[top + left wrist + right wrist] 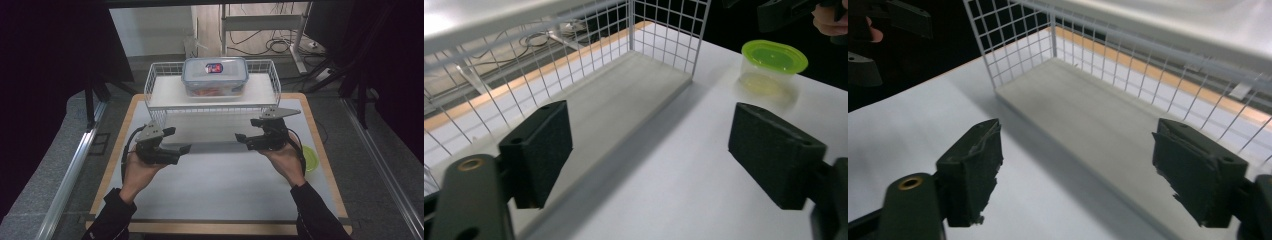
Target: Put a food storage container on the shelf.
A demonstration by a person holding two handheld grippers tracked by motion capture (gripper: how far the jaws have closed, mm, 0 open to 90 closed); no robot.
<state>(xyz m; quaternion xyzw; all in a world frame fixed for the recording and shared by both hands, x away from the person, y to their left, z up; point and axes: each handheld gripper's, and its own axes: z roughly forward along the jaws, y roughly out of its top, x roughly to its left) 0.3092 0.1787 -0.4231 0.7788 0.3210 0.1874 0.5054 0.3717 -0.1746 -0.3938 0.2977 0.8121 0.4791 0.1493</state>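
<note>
Black left gripper (172, 140) and right gripper (250, 130) point inward before the wire rack (155, 82), jaws wide, empty.

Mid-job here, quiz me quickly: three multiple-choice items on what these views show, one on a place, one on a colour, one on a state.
1. Where does the lidded food box stand?
A. On the top shelf of the wire rack
B. On the table in front of the rack
C. Between the jaws of the left gripper

2. What colour is the lid of the small tub near the right hand?
A. Red
B. Yellow-green
C. Black

3. How do the jaws of the two grippers stand?
A. Both shut on the rack
B. Left open, right shut
C. Both open, nothing between them

Answers: 1 A, the high view shows the box up on the shelf. 2 B, the left gripper view shows a bright yellow-green lid. 3 C, left gripper and right gripper each show wide-apart jaws with bare table between.
</note>
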